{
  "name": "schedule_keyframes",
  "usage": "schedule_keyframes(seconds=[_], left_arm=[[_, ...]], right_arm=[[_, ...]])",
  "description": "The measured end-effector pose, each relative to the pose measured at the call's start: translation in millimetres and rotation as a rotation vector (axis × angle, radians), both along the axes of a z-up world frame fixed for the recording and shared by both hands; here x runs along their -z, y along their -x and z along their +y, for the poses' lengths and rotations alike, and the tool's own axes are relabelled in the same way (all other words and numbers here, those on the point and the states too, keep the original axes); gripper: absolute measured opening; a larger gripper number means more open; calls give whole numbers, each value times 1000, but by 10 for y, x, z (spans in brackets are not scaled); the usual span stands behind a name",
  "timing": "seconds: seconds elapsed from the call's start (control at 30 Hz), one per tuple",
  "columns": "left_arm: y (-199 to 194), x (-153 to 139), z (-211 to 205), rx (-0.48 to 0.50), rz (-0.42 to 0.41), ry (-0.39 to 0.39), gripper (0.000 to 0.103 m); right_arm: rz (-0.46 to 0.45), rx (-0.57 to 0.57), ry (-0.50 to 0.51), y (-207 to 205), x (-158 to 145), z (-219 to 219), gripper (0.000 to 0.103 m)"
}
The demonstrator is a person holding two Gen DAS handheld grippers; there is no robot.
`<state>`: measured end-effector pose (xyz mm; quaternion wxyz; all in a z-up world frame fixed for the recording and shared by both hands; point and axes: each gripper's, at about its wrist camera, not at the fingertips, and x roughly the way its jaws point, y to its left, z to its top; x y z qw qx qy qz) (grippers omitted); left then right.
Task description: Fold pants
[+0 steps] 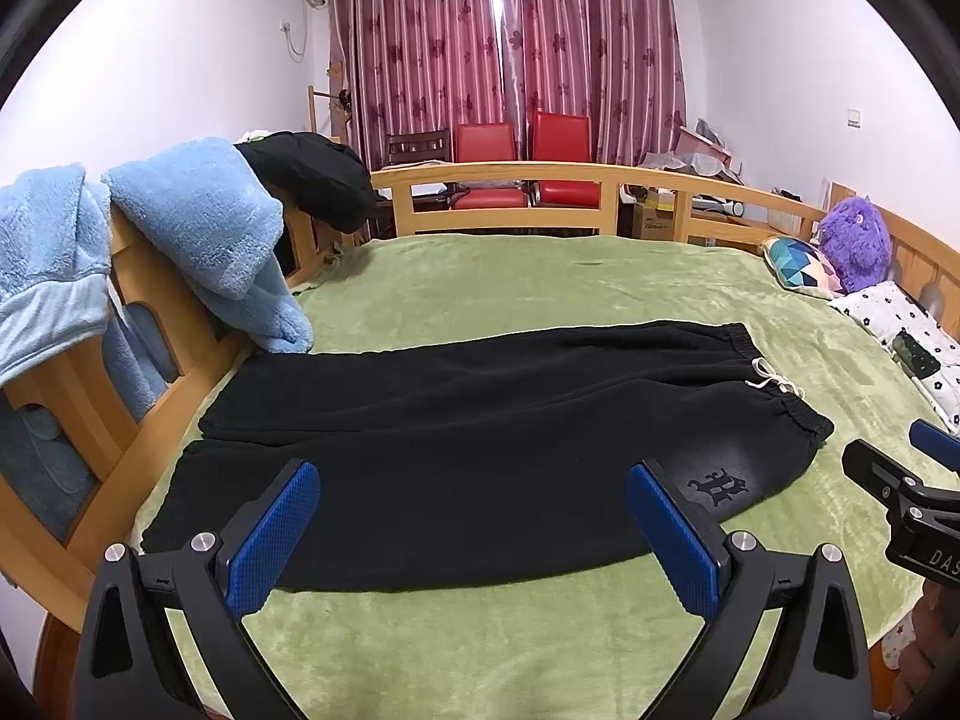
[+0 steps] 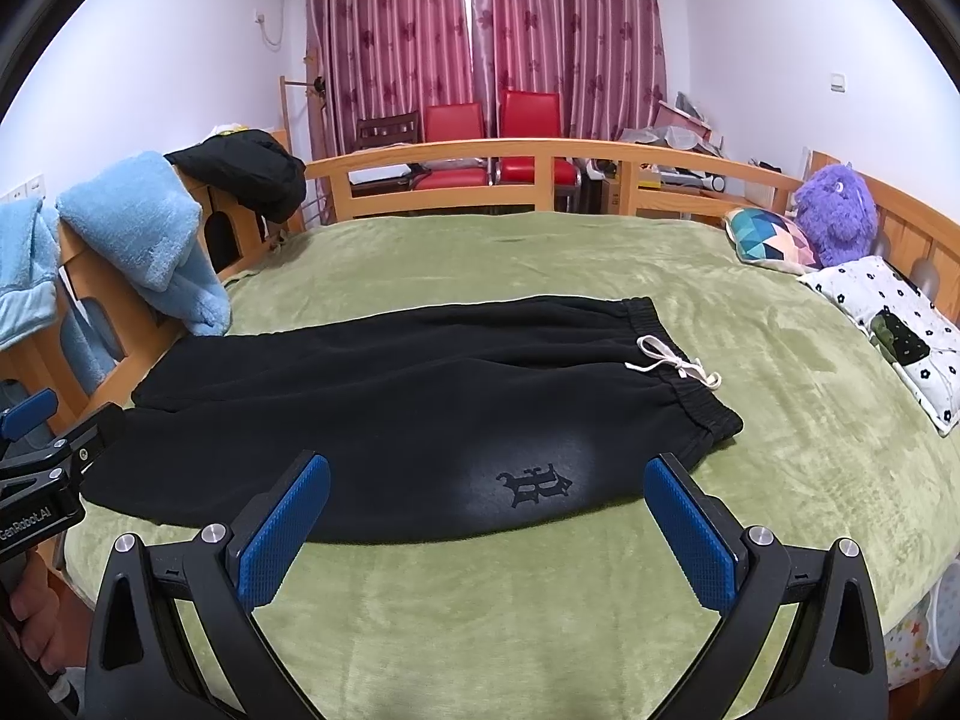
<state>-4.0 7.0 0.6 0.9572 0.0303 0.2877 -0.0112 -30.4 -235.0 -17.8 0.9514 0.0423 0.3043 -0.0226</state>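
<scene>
Black pants (image 1: 480, 420) flat on green blanket (image 1: 540, 276); both hand-held grippers (image 1: 474, 528) (image 2: 486, 522) spread, empty.

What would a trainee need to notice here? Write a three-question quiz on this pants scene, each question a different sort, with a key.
1. True or false: the black pants lie spread flat on the green blanket, both legs side by side.
2. Which end of the pants carries the white drawstring? A) the cuffs B) the waistband C) the knee
3. Fill in: the left gripper and the right gripper both stand ____, holding nothing.

Key
1. True
2. B
3. open
</scene>
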Motion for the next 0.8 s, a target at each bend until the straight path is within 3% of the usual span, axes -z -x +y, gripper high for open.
schedule_keyframes(seconds=[0.8], left_arm=[[6, 49, -36, 16, 9, 13, 103]], right_arm=[[-1, 16, 11, 18, 23, -64, 103]])
